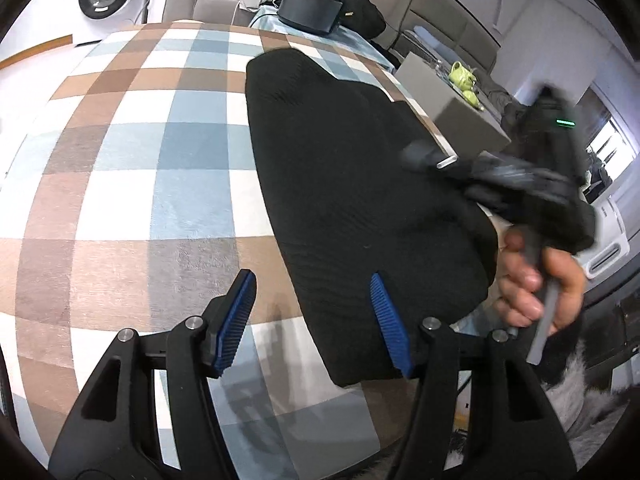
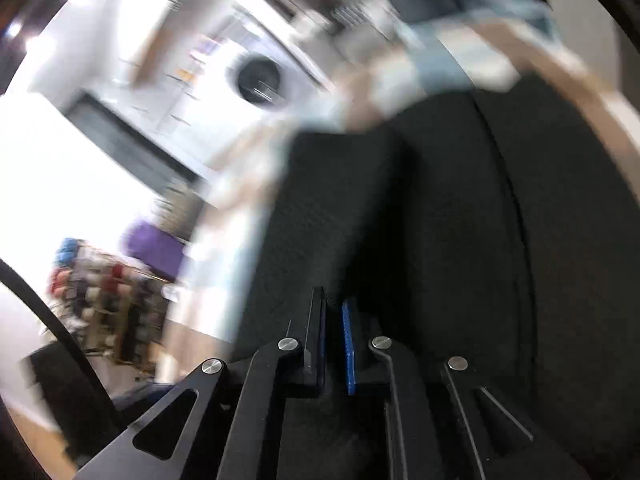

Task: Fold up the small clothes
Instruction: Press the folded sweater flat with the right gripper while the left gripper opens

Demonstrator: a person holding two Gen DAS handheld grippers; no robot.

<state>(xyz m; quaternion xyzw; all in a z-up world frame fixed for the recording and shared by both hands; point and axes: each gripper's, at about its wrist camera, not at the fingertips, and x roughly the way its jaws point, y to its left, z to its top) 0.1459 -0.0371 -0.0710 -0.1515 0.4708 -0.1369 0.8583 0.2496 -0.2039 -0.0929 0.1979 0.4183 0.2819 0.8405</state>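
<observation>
Clearly the left tool [image 1: 312, 320] hangs wide apart and grips nothing, one blue pad over the near edge of the black garment [image 1: 340, 184], probably ready to steady it. The right tool [image 2: 332, 344] is nearly closed, seemingly pinching a fold of that cloth, though blur leaves this uncertain. The garment lies lengthwise on the checked worktop [image 1: 132, 152], likely mid-fold.

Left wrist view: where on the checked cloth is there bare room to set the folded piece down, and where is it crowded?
The checked cloth lies bare left of the black garment, from the open left gripper up to the far edge. The right side is crowded: the garment runs to the edge, where the right gripper and the hand holding it work. Behind the far edge stands a dark container.
</observation>
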